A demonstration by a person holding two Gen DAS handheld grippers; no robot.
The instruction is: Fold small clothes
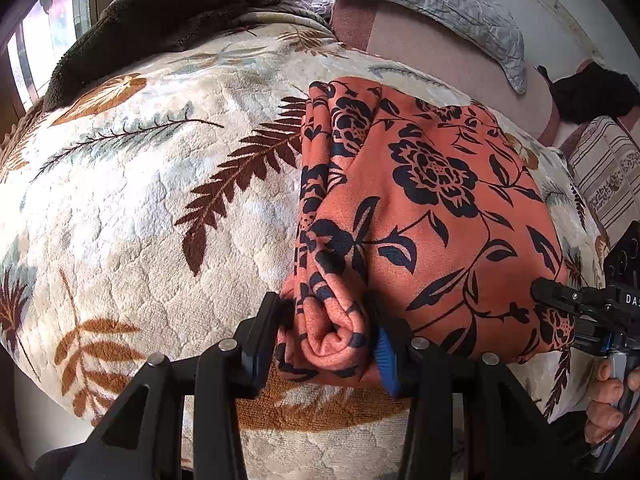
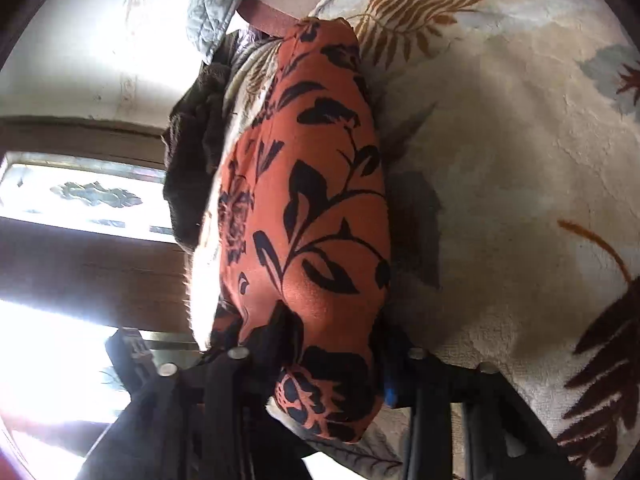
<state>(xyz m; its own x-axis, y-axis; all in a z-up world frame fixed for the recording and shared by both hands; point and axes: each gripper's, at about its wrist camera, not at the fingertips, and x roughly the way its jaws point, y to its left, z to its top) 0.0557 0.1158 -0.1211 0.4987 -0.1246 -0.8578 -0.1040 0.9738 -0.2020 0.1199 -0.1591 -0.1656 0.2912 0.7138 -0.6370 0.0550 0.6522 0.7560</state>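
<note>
Both grippers are clamped on the orange floral garment [image 1: 432,208], which lies half folded on the leaf-patterned blanket [image 1: 132,200]: the left gripper [image 1: 332,340] pinches the bunched, rolled near corner, the right gripper [image 2: 332,364] bites the other near corner, probably to carry that edge over together; the fabric looks soft, thick, several layers deep

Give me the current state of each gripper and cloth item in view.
left gripper: shut on a bunched edge of the orange floral garment.
right gripper: shut on the garment's other edge.
orange floral garment: partly folded, lying on the leaf-print blanket.
dark brown towel: crumpled, untouched.
</note>
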